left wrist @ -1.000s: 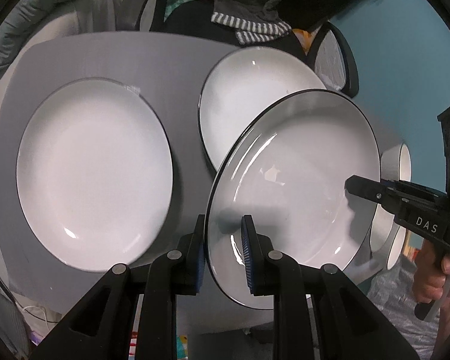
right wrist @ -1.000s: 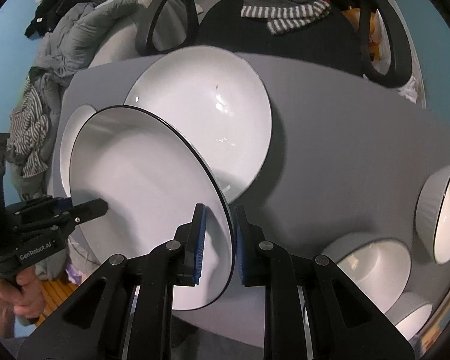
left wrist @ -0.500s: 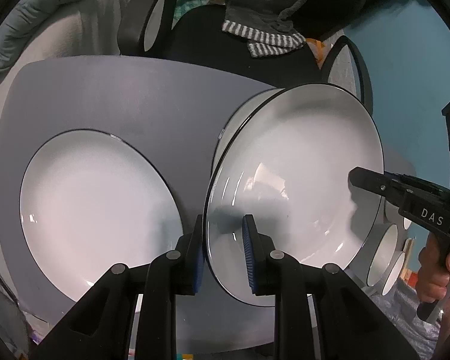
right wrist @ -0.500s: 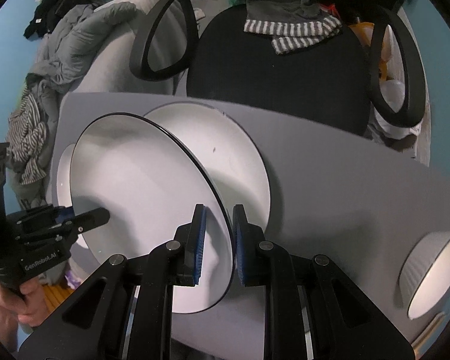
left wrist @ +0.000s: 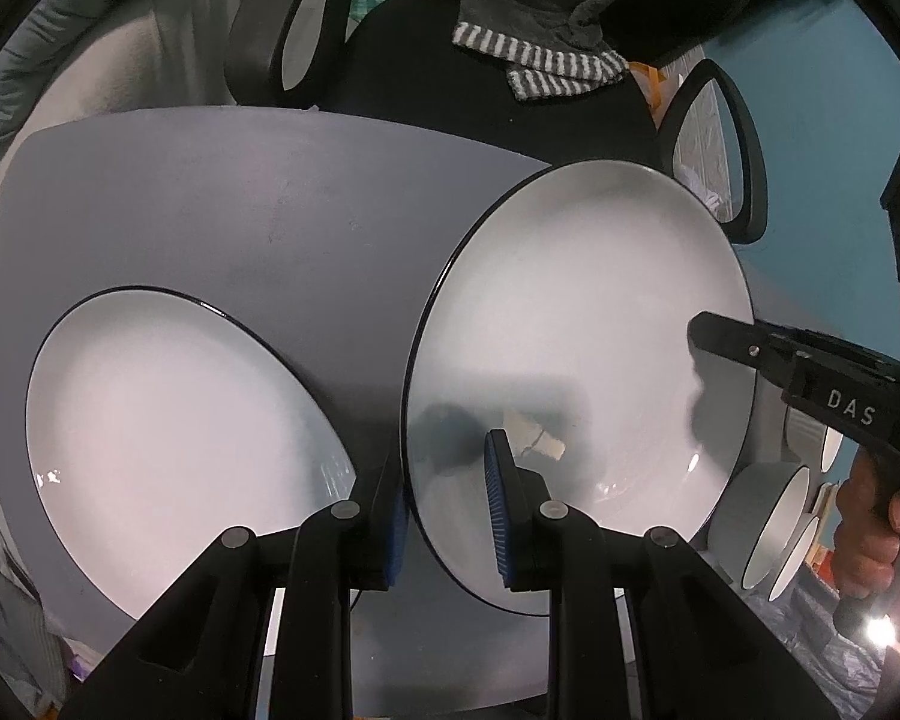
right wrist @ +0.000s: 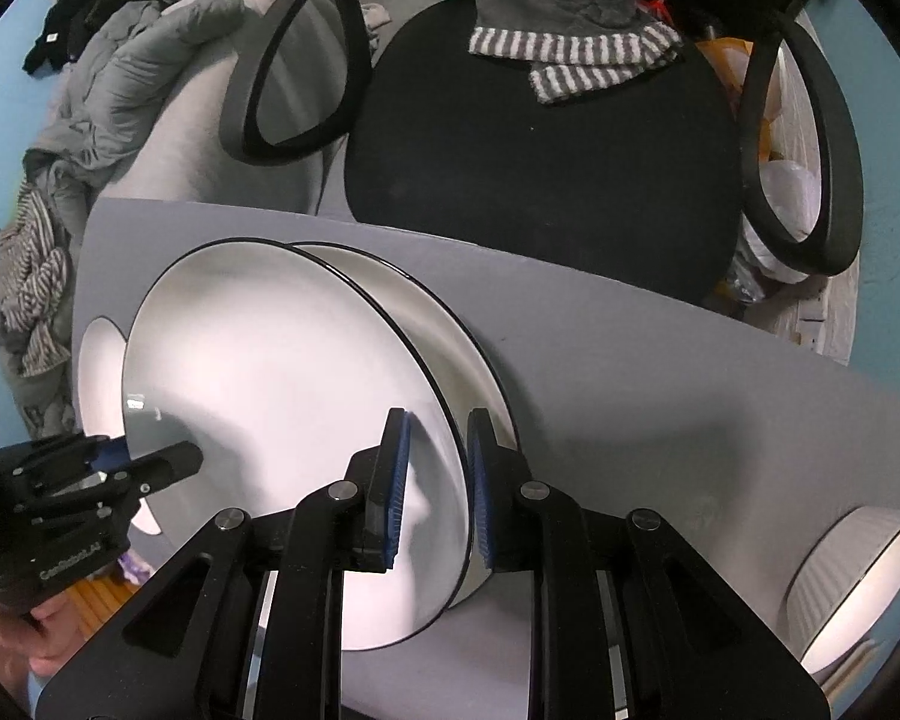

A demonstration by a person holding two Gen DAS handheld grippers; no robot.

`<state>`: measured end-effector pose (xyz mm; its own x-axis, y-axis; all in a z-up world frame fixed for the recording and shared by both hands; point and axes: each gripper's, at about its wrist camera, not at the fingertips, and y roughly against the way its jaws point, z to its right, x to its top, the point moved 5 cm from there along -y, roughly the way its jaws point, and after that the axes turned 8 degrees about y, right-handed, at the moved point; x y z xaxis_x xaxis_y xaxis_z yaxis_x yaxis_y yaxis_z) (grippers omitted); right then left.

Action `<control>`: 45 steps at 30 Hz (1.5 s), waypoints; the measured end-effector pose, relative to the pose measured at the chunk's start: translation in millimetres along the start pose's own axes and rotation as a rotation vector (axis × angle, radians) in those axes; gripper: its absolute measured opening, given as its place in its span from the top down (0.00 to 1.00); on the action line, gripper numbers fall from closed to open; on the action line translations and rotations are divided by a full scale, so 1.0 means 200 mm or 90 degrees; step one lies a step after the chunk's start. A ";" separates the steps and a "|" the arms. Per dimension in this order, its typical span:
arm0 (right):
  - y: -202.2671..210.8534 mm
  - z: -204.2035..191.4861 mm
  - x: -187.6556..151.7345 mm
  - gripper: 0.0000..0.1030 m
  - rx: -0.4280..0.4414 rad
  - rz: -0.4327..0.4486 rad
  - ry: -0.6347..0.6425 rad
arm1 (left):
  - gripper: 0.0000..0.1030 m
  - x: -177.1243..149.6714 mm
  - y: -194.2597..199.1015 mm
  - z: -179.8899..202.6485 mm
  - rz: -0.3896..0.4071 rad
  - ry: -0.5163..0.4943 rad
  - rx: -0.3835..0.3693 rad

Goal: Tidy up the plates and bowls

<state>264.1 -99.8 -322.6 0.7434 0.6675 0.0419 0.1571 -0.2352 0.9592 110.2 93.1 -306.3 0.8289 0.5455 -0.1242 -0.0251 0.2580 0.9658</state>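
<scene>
A white plate with a black rim is held by both grippers, low over a second white plate on the grey table. My left gripper grips its near-left rim; it also shows in the right wrist view. My right gripper grips the opposite rim of the held plate; it also shows in the left wrist view. A third white plate lies flat to the left.
Grey-sided bowls stand at the table's right edge, one seen in the right wrist view. A black office chair with a striped cloth stands behind the grey table. Clothes are piled at the left.
Both grippers carried the held plate away from me and down, over the second plate, which it now almost covers. Both jaws stayed closed on its rim.
</scene>
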 end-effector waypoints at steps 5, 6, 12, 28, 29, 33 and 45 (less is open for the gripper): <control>-0.03 -0.01 0.01 0.80 -0.015 -0.010 0.001 | 0.78 0.00 -0.01 -0.02 -0.010 0.008 -0.010; -0.03 -0.01 0.01 0.80 -0.015 -0.009 0.002 | 0.79 0.00 0.00 -0.02 -0.009 0.003 -0.007; -0.04 0.00 0.02 0.76 -0.010 -0.027 -0.022 | 0.78 0.00 0.00 -0.01 -0.015 -0.017 -0.008; -0.06 -0.09 0.02 0.47 -0.102 -0.104 -0.033 | 0.74 -0.01 0.01 -0.07 -0.016 -0.002 -0.005; -0.06 -0.09 0.02 0.47 -0.108 -0.105 -0.030 | 0.73 -0.02 0.01 -0.07 -0.016 -0.001 -0.007; -0.02 -0.11 0.02 0.45 -0.138 -0.097 -0.014 | 0.67 -0.03 0.03 -0.07 -0.013 0.005 -0.014; 0.10 -0.18 0.03 0.41 -0.143 -0.058 0.011 | 0.50 -0.07 0.18 -0.05 0.043 -0.020 0.003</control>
<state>248.6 -75.1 -293.7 0.7215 0.6910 -0.0445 0.0730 -0.0119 0.9973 92.3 101.8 -271.3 0.8428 0.5358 -0.0519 -0.0784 0.2175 0.9729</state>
